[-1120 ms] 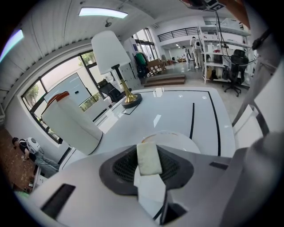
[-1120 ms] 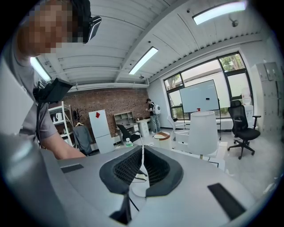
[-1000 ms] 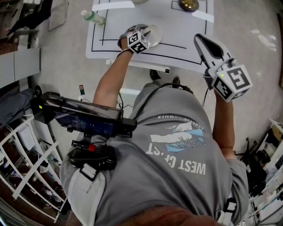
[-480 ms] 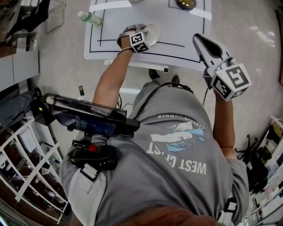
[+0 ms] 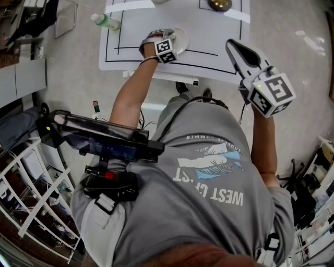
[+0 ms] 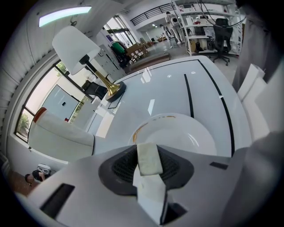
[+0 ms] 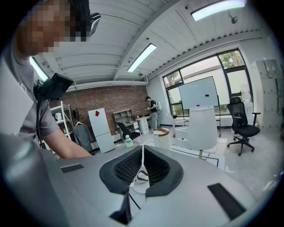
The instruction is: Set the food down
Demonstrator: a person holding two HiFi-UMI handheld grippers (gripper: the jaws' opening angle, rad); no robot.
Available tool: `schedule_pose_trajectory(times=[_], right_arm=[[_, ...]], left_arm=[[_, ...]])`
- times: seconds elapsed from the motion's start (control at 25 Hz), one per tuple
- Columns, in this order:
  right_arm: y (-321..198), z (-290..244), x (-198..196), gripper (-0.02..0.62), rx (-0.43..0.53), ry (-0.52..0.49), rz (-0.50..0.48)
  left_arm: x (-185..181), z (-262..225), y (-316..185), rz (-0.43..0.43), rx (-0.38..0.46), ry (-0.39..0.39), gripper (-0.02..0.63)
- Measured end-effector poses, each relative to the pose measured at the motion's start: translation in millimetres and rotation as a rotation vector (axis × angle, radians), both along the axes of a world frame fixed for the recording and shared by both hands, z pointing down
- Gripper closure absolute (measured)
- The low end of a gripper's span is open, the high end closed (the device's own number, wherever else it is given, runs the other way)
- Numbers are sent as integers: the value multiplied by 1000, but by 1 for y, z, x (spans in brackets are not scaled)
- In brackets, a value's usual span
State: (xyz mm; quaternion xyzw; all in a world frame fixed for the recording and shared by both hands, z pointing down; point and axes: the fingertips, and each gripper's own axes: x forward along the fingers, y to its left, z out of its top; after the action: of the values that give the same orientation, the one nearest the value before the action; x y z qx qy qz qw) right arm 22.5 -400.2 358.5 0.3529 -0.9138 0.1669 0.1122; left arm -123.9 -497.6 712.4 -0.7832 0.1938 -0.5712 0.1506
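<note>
Food over the plate, set-down not yet done.
My left claw point(image 6: 150, 172) grips the pale food block point(image 6: 148, 157) just above the white plate point(image 6: 179, 133) on the desk point(image 6: 168, 91). Next, I reckon: lower, release. Right claw point(image 7: 141, 170) is closed and empty, well apart from the plate.

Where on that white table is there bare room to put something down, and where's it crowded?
Bare: the table between the plate and the lamp base, and its right side. The plate looks bare too. Crowded: beside the bottle, and above the plate, where the left gripper hovers.
</note>
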Motion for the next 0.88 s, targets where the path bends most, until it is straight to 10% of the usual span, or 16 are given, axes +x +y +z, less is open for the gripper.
schedule_pose_trajectory(times=[0.88], right_arm=[[-13, 12, 11, 580, -16, -12, -30]], left_arm=[[8, -11, 10, -80, -137, 88, 436]])
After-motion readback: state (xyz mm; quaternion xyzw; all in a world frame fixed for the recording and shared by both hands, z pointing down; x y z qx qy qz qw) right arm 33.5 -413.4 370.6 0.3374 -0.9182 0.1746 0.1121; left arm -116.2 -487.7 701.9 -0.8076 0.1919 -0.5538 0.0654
